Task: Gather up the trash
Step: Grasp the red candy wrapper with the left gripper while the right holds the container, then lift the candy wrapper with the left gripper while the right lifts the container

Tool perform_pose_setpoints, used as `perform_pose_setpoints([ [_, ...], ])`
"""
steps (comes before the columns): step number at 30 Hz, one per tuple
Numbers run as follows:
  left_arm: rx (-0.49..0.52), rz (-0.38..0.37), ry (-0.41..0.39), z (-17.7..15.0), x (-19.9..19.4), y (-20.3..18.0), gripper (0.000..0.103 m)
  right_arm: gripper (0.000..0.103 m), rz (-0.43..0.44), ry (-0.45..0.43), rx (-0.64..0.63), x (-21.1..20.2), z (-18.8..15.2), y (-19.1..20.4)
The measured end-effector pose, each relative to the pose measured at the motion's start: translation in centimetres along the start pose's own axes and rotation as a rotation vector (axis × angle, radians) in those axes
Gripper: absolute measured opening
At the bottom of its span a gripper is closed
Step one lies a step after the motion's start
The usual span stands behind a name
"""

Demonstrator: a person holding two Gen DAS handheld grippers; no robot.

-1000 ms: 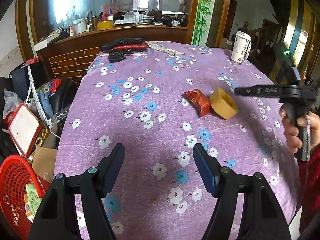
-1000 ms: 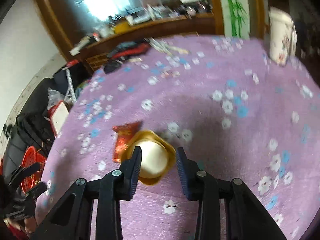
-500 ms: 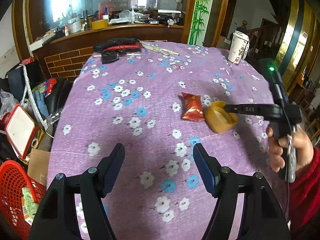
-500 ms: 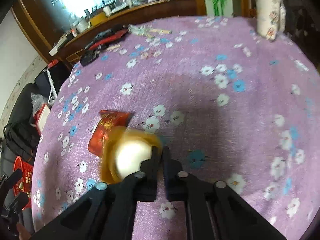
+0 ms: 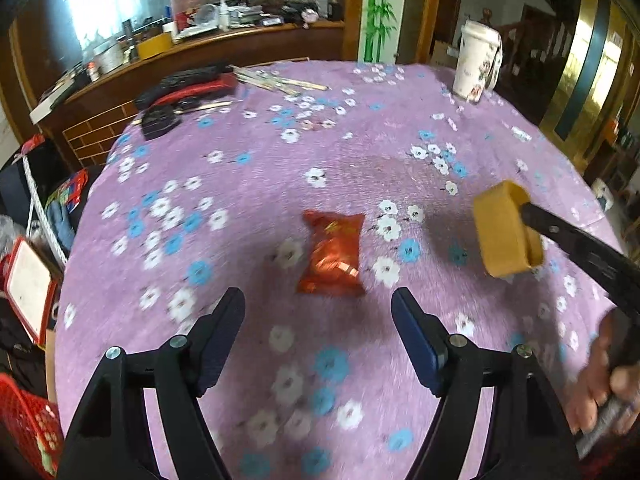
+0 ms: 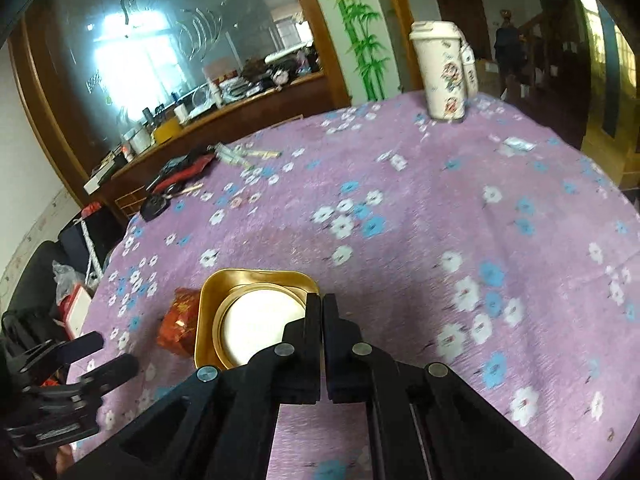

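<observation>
Purple flowered cloth is covering the round surface (image 5: 248, 184) before us. We are holding our right claw (image 6: 322, 308) clenched on the rim of a yellow tub (image 6: 256, 316), its fingers pinching one wall; in the left wrist view the tub (image 5: 506, 232) is hanging tilted clear of the cloth. Our left claw (image 5: 318, 316) is hovering released, its jaws having just been opening with nothing between them, just short of a red snack packet (image 5: 332, 258) lying flat. A flowered mug (image 6: 442, 72) is standing at the far edge.
</observation>
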State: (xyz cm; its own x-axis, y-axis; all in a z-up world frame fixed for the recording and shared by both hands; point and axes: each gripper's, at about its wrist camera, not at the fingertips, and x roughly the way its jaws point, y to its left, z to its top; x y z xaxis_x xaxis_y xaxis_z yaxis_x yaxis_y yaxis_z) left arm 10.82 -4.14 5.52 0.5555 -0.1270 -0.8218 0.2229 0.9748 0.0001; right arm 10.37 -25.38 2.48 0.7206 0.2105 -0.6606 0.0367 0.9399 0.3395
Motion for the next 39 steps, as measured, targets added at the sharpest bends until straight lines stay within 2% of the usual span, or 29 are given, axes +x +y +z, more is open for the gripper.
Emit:
perform_pose_setpoints([
  [2, 0.010, 0.022, 0.007, 0.6, 1.4, -0.7, 0.074, 0.001, 0.009, -0.002, 0.008, -0.1, -0.1, -0.1],
  [4, 0.009, 0.034, 0.021, 1.3, 2.8, -1.1, 0.067, 0.001, 0.015, 0.000, 0.000, 0.0, -0.1, 0.0],
  [6, 0.017, 0.035, 0.034, 1.7, 3.8, -1.2, 0.051, 0.001, 0.007, -0.004, -0.011, 0.0, -0.2, 0.1],
  [9, 0.005, 0.018, 0.070, 2.0, 5.4, -1.1, 0.042, 0.001, 0.022, -0.002, -0.011, 0.0, -0.2, 0.2],
  [12, -0.006, 0.009, 0.090, 1.7, 6.4, -0.8, 0.039, 0.001, 0.027, -0.004, -0.030, -0.1, -0.5, 0.7],
  [15, -0.016, -0.008, 0.071, 1.2, 6.2, -0.3, 0.034, 0.001, 0.032, -0.002, -0.049, -0.1, -0.7, 1.2],
  [23, -0.057, -0.025, -0.054, -2.2, 1.3, 1.9, 0.034, 0.001, 0.055, 0.012, -0.116, 0.2, -1.7, 3.2],
  [27, -0.048, 0.055, -0.158, -3.6, -0.7, 2.5, 0.034, 0.001, 0.067, 0.009, -0.174, 0.1, -2.4, 4.8],
  [32, -0.049, 0.044, -0.200, -3.4, -1.3, 3.1, 0.034, 0.001, 0.074, -0.004, -0.230, -0.3, -3.1, 6.4],
  [39, -0.044, 0.056, -0.217, -3.5, -1.6, 3.5, 0.034, 0.001, 0.076, -0.019, -0.257, -0.7, -3.2, 7.1],
])
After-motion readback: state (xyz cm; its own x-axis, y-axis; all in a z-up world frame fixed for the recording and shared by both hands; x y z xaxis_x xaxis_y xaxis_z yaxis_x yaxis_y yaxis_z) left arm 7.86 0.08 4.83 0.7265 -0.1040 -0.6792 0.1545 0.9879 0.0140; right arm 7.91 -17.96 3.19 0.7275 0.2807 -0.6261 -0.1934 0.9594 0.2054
